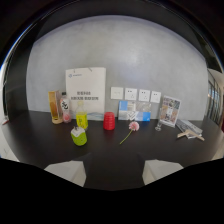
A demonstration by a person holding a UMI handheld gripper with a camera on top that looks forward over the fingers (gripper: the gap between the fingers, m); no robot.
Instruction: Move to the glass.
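Note:
A small clear stemmed glass (158, 124) stands on the dark table (45, 145), far ahead of my fingers and to the right, beside a picture card (170, 111). A tall glass of amber liquid (55, 106) stands at the far left of the row, against the wall. My gripper (112, 173) is held well back from the table's objects, open, with nothing between its two pale fingers (66, 172).
Between the two glasses stand a labelled bottle (65, 108), a yellow bottle (81, 120), a green carton (78, 136), a red cup (109, 121), a pink flower (132, 128), a white paper bag (86, 92) and blue-white boxes (134, 111). Small items (190, 133) lie at the far right.

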